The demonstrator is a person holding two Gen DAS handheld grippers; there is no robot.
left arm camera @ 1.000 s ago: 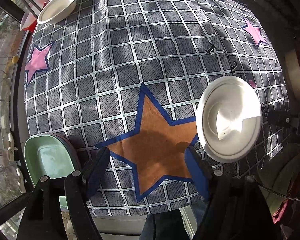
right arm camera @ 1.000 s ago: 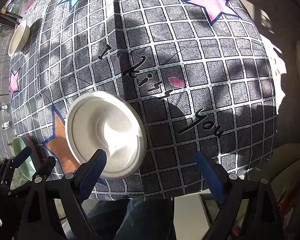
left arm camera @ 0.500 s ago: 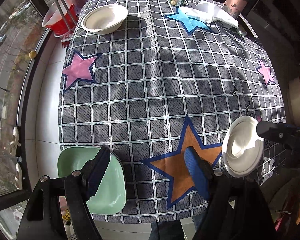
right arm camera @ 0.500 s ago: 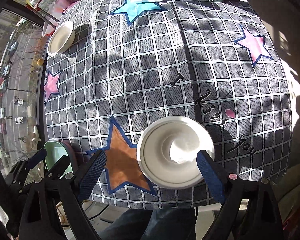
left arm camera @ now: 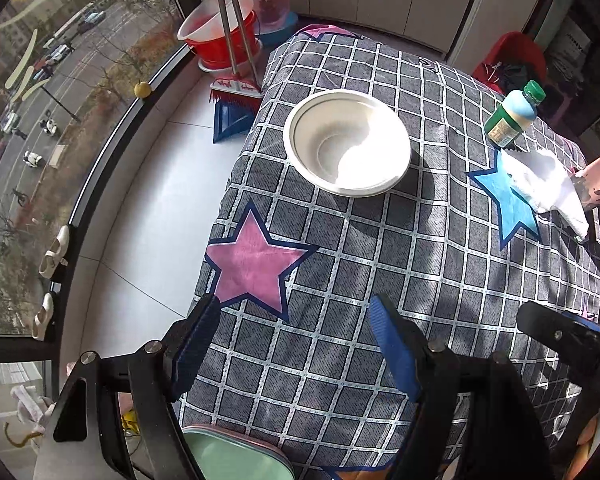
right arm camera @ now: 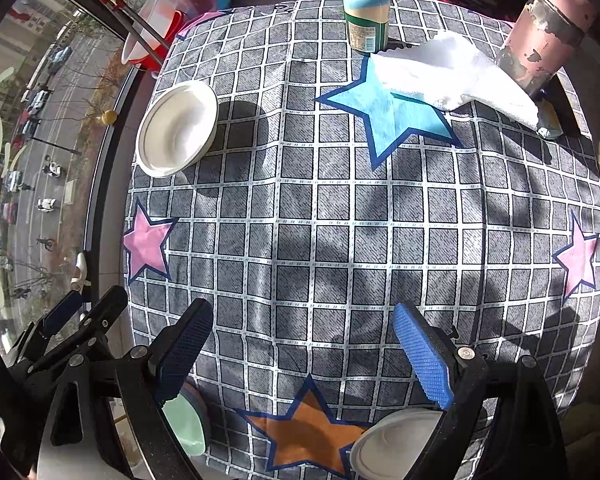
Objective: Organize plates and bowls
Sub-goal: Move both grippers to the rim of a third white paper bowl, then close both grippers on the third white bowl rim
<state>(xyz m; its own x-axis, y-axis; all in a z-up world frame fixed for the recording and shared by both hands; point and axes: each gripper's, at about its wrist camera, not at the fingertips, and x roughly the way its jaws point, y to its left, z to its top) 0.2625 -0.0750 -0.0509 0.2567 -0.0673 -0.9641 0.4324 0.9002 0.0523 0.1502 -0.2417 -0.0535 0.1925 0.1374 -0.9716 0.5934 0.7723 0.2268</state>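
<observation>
A white bowl stands at the table's far left; it also shows in the right wrist view. A green square plate lies at the near left edge, also in the right wrist view. A white round plate lies at the near edge, right of the orange star. My left gripper is open and empty above the cloth near the pink star. My right gripper is open and empty above the near middle. The left gripper also shows in the right wrist view.
A green-capped bottle, a white cloth and a worn pink tumbler stand at the far right. Red buckets and a broom stand on the floor by the window, beyond the table's left edge.
Both grippers have pulled back and tilted up from the near plates, so the far bowl and bottle have come into view. Both stay open and empty.
</observation>
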